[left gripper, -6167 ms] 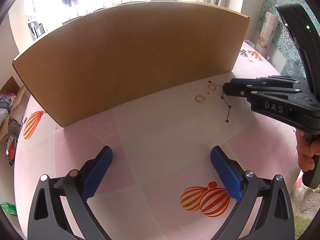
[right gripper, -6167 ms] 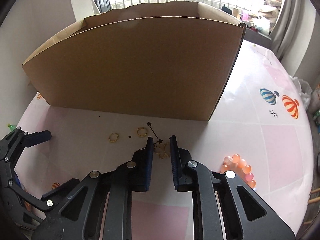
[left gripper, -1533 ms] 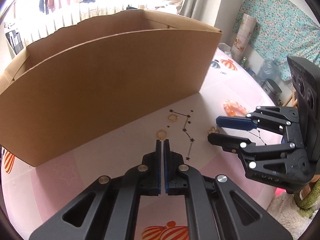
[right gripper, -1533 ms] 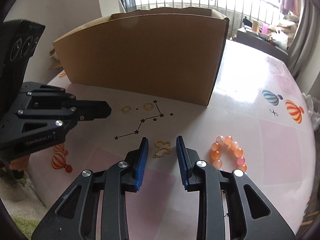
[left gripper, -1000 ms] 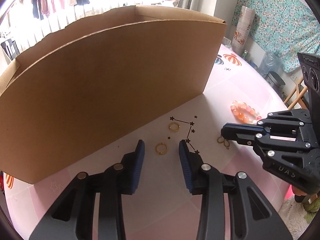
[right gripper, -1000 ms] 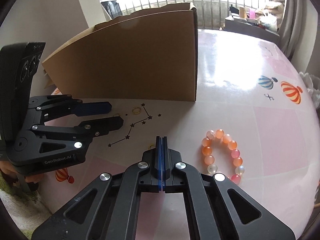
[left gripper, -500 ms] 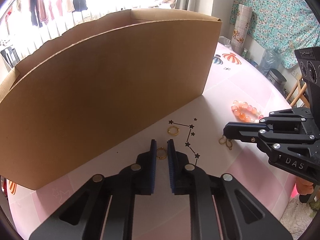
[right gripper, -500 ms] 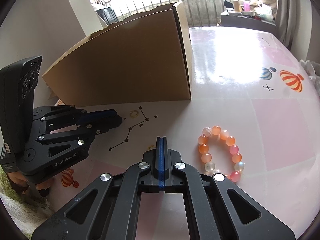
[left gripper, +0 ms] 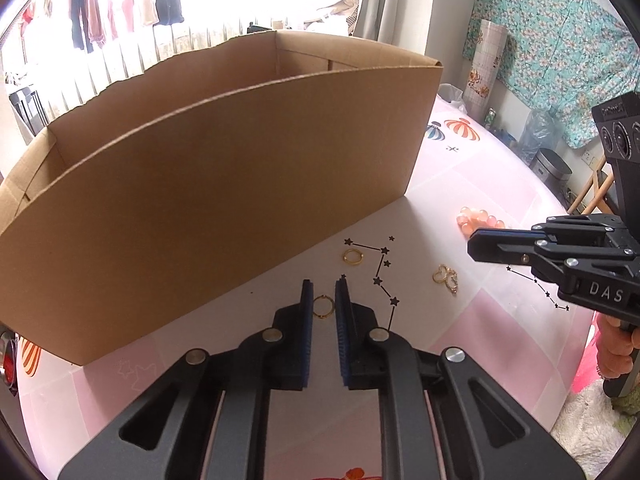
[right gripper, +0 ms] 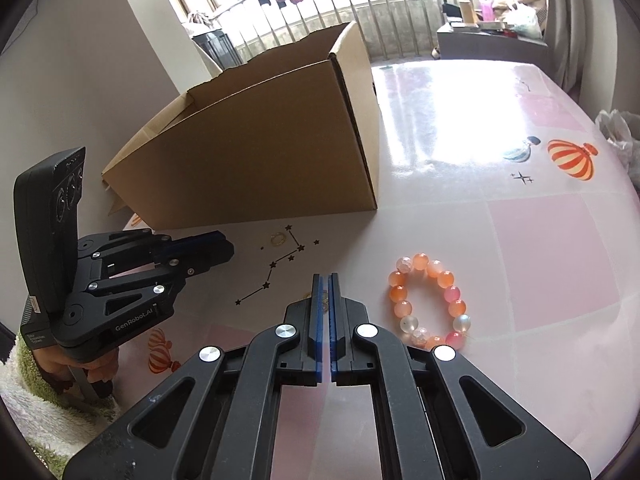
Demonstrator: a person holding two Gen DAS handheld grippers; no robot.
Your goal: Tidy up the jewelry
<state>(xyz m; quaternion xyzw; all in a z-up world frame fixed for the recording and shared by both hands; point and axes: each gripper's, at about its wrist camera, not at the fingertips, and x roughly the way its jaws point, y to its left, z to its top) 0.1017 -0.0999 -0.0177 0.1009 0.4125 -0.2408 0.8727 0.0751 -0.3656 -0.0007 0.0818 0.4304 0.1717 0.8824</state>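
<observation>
A small gold ring (left gripper: 323, 306) lies on the table between the blue pads of my left gripper (left gripper: 323, 292), whose jaws stand narrowly apart around it. A second gold ring (left gripper: 353, 257) lies further off, near the cardboard box (left gripper: 224, 176). A gold butterfly-shaped piece (left gripper: 445, 277) lies to the right. My right gripper (right gripper: 325, 284) is shut, with a bit of gold (right gripper: 325, 300) showing between its pads; in the left wrist view its tips (left gripper: 476, 242) hang above and right of the gold piece. An orange bead bracelet (right gripper: 428, 300) lies right of it.
The tall open cardboard box (right gripper: 256, 156) stands at the back of the pink tablecloth (right gripper: 540, 240) with balloon and star prints. The table edge and a fluffy rug (left gripper: 592, 420) are at the right. A wall (right gripper: 80, 80) stands behind the box.
My left gripper opened, moved forward over the ring and narrowed around it. My right gripper shut at the gold butterfly piece and swung right, toward the bracelet.
</observation>
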